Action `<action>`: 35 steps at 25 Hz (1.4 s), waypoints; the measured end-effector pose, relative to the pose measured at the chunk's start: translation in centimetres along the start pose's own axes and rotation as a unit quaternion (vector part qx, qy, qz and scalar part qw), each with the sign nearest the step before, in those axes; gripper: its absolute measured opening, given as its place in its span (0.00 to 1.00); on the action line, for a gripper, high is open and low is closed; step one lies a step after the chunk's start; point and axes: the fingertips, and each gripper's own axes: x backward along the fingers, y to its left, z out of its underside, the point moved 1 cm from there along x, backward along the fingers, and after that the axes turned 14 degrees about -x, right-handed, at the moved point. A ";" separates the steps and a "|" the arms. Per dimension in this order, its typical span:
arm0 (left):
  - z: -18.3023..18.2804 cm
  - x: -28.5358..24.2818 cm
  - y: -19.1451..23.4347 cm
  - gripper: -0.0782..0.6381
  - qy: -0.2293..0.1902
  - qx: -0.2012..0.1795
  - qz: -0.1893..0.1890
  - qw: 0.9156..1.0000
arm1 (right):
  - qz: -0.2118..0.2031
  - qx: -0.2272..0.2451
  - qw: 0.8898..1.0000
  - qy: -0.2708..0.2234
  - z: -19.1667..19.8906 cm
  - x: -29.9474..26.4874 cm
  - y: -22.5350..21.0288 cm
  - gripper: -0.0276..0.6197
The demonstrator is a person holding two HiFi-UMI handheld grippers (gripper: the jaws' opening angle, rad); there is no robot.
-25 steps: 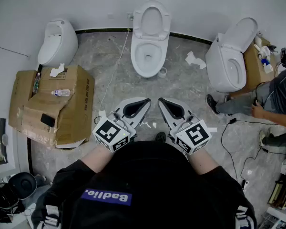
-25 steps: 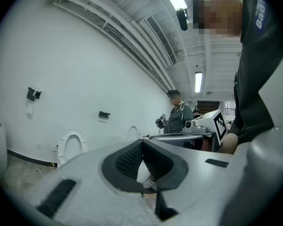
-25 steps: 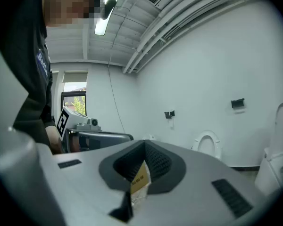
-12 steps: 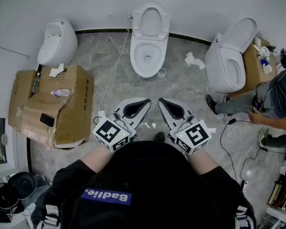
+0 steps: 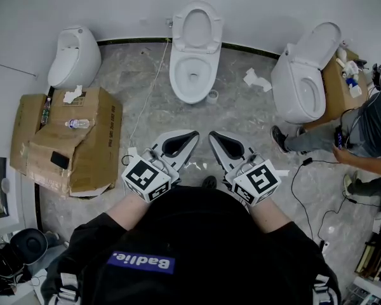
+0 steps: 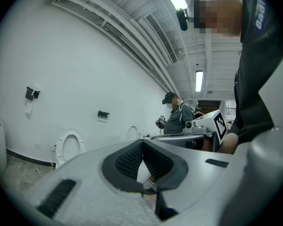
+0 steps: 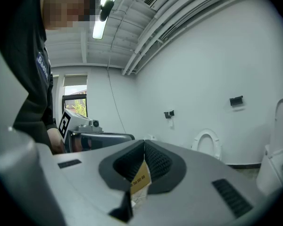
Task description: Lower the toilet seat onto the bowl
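The white toilet (image 5: 192, 76) stands against the far wall, its seat (image 5: 197, 25) raised upright against the wall. My left gripper (image 5: 193, 134) and right gripper (image 5: 213, 135) are held close to my body, side by side. Both point toward the toilet and are well short of it. Both are shut with nothing between the jaws. The raised seat (image 6: 70, 147) shows small at the left behind my left gripper (image 6: 142, 142) in the left gripper view. In the right gripper view the seat (image 7: 206, 144) shows at the right of my right gripper (image 7: 144, 142).
A white urinal-like fixture (image 5: 74, 56) and a flattened cardboard box (image 5: 92, 151) with a water bottle (image 5: 79, 123) lie at the left. A second toilet (image 5: 305, 75) and a person (image 5: 368, 132) are at the right. A cable (image 5: 146, 100) and crumpled paper (image 5: 254, 78) lie on the floor.
The head view has shifted slightly, so the toilet sits a little further left. Both grippers stay shut in the same place. The person at the right has moved an arm.
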 end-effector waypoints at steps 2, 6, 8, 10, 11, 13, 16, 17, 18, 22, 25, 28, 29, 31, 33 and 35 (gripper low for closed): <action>0.0 -0.8 -0.2 0.13 0.001 0.000 -0.006 1.000 | -0.005 -0.001 1.000 0.001 -0.2 0.5 -0.8 0.09; 0.3 -2.4 -0.6 0.13 0.004 -0.001 -0.023 1.000 | -0.019 -0.001 1.000 0.008 -0.1 1.4 -2.4 0.09; 0.4 -3.1 -0.8 0.13 0.003 -0.001 -0.032 0.999 | -0.026 -0.001 1.000 0.012 0.0 1.9 -3.2 0.09; 0.6 -3.7 -0.7 0.13 0.003 0.005 -0.038 0.999 | -0.028 -0.004 0.999 0.016 0.2 2.1 -4.2 0.09; 0.7 -4.0 -0.5 0.13 0.004 0.008 -0.040 0.999 | -0.027 -0.006 0.999 0.018 0.2 2.0 -4.7 0.09; 0.9 -4.6 0.0 0.13 0.008 0.008 -0.040 0.999 | -0.027 -0.011 0.999 0.022 0.1 1.5 -5.4 0.09; 1.3 -5.2 1.6 0.13 0.010 0.007 -0.036 0.999 | -0.026 -0.014 0.999 0.026 0.1 -0.2 -6.3 0.09; 1.4 -5.4 2.4 0.13 0.010 0.006 -0.034 0.999 | -0.025 -0.015 0.999 0.028 0.0 -0.9 -6.6 0.09; 1.4 -5.6 3.2 0.13 0.010 0.005 -0.032 0.999 | -0.023 -0.015 0.999 0.029 -0.1 -1.6 -7.0 0.09; 1.4 -6.3 7.3 0.13 0.007 0.001 -0.020 1.000 | -0.009 -0.018 0.999 0.028 -1.0 -5.2 -8.6 0.09; 1.6 -6.4 10.6 0.13 0.007 -0.005 -0.008 1.000 | 0.002 -0.019 1.000 0.024 -1.7 -8.1 -9.2 0.09; 1.7 -6.7 13.8 0.13 0.004 -0.007 0.003 1.000 | 0.017 -0.022 0.999 0.020 -2.3 -10.9 -9.9 0.09; 1.7 -6.7 14.8 0.13 0.002 -0.007 0.007 1.000 | 0.022 -0.023 0.999 0.019 -2.5 -11.8 -10.2 0.09; 1.7 -6.8 16.6 0.13 0.000 -0.006 0.016 1.000 | 0.031 -0.024 0.999 0.016 -3.0 -13.5 -10.5 0.09; 1.8 -6.9 18.0 0.13 0.000 -0.008 0.025 1.000 | 0.041 -0.026 0.999 0.012 -3.4 -14.8 -10.9 0.09; 2.0 -7.1 19.3 0.13 0.000 -0.006 0.029 1.000 | 0.047 -0.029 0.998 0.010 -3.8 -15.8 -11.3 0.09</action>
